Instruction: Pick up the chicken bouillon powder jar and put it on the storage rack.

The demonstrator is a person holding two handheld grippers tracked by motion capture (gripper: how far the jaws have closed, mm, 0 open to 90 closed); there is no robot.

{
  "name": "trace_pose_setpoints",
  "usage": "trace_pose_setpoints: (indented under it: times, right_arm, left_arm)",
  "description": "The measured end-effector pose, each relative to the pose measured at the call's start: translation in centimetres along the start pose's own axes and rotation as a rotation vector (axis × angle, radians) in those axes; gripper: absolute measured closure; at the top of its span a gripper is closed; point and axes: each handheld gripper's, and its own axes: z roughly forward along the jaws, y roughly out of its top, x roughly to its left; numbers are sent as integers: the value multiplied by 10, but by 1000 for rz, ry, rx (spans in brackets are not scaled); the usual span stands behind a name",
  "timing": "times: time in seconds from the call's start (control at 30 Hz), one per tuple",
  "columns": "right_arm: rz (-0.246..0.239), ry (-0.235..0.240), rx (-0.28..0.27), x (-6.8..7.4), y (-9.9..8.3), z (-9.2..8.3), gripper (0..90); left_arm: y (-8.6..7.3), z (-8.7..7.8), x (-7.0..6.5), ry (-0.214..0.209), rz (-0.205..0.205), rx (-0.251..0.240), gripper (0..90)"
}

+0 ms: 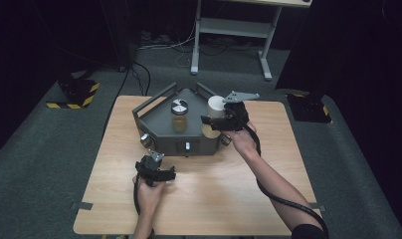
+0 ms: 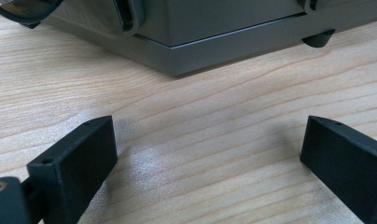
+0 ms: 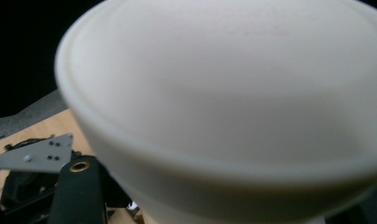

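Filling the right gripper view, the lid (image 3: 224, 93) is a plain white, smooth, round cap with a raised rim. From above it sits at the tips of the right gripper (image 1: 212, 119), clamped between its jaws, over the grey box (image 1: 161, 134). At seven o'clock from the box, the left gripper (image 1: 150, 159) rests with jaws apart.

Left gripper (image 1: 154, 160) low, jaws spread wide; right gripper (image 1: 215, 118) raised, clamped shut.
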Motion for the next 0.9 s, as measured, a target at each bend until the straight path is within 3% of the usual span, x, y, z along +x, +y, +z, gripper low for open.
trace_pose_setpoints:
  times: [0.53,0.9]
  right_arm:
    - [20,-89,49,-4,12,33,331]
    - [44,-104,58,-4,11,49,332]
  left_arm:
    - [0,0,0,0,0,0,36]
    - [0,0,0,1,-1,-1,37]
